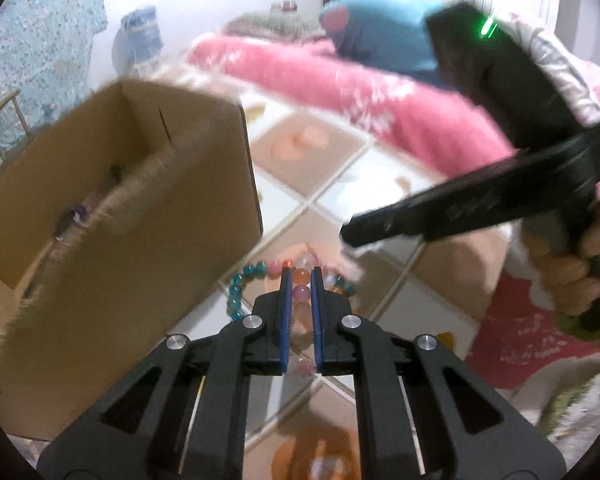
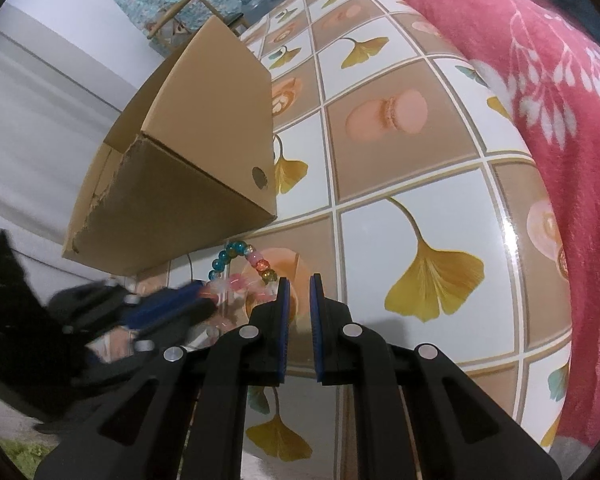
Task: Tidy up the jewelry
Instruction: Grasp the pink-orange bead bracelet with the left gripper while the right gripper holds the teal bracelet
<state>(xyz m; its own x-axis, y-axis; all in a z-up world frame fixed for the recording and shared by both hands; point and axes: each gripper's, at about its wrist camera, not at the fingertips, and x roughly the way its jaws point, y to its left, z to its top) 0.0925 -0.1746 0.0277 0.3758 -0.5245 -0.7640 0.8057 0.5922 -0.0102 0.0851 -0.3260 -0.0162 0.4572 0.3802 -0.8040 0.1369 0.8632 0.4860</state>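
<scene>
One beaded bracelet (image 1: 256, 276) was what we had in hand, lying on the tiled tabletop (image 2: 380, 240) just beside the cardboard box (image 1: 120, 208), not yet inside. Something small & dark showed in the box, prob. jewelry already stowed, tho we couldn't tell. Our left gripper (image 1: 300, 280) had clamped nearly shut on a pink bead of the bracelet. Our right gripper (image 2: 299, 284) sat closed w/ nothing between its pads, near the beads.

Tiled table (image 2: 420, 168) — box (image 2: 188, 168), bracelet (image 2: 236, 258)
</scene>
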